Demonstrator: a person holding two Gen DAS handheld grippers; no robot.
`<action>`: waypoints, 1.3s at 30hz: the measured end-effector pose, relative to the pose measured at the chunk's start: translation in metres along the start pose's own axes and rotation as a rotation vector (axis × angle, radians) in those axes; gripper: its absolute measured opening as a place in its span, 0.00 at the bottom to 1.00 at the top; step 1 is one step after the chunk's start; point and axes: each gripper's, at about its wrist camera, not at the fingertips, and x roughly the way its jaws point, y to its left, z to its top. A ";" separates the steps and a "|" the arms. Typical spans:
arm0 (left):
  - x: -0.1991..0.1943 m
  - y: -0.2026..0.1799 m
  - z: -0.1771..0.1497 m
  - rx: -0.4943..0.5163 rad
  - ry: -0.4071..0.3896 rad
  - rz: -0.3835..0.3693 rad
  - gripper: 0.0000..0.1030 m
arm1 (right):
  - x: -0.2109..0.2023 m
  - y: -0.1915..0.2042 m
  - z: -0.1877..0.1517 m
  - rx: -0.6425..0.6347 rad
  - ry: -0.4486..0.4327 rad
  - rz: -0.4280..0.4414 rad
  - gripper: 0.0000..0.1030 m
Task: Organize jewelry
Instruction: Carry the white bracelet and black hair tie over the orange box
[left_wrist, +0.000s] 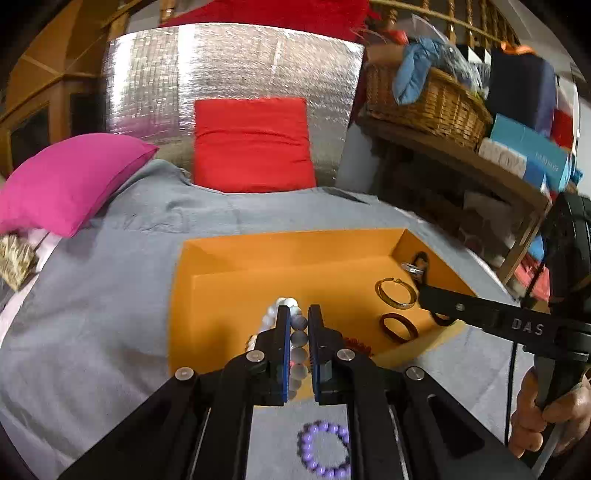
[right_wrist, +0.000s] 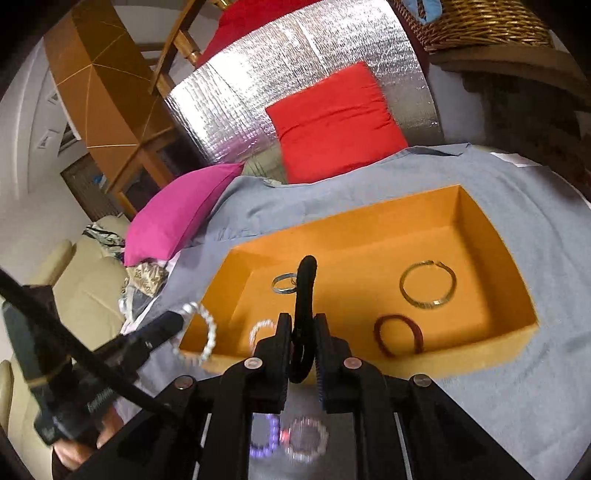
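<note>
My left gripper (left_wrist: 298, 314) is shut on a white and grey bead bracelet (left_wrist: 299, 338), held over the near edge of the orange box (left_wrist: 258, 254). In the right wrist view that bracelet (right_wrist: 207, 332) hangs from the left gripper's tip (right_wrist: 173, 322) at the box's left corner. My right gripper (right_wrist: 303, 321) is shut on a black band (right_wrist: 304, 291), which loops upward over the orange box (right_wrist: 491, 258). Inside the box lie a gold bangle (right_wrist: 428, 282), a dark red band (right_wrist: 399, 334), a silver ring (right_wrist: 284, 284) and a small white bead bracelet (right_wrist: 260, 328).
A purple bead bracelet (left_wrist: 325, 448) lies on the grey cloth (left_wrist: 110, 295) in front of the box, with a clear bead bracelet (right_wrist: 308, 439) beside it. A pink cushion (left_wrist: 66, 181) and a red cushion (left_wrist: 253, 144) sit behind. A shelf with a wicker basket (left_wrist: 424, 99) stands to the right.
</note>
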 end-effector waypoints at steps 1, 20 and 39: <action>0.006 -0.003 0.002 0.012 0.007 0.004 0.09 | 0.007 -0.001 0.003 0.007 0.003 -0.003 0.12; 0.053 -0.015 0.007 -0.009 0.038 -0.011 0.09 | 0.059 -0.031 0.012 0.083 0.053 -0.047 0.13; 0.060 -0.027 0.002 0.011 0.038 0.015 0.09 | 0.073 -0.031 0.013 0.113 0.045 -0.061 0.16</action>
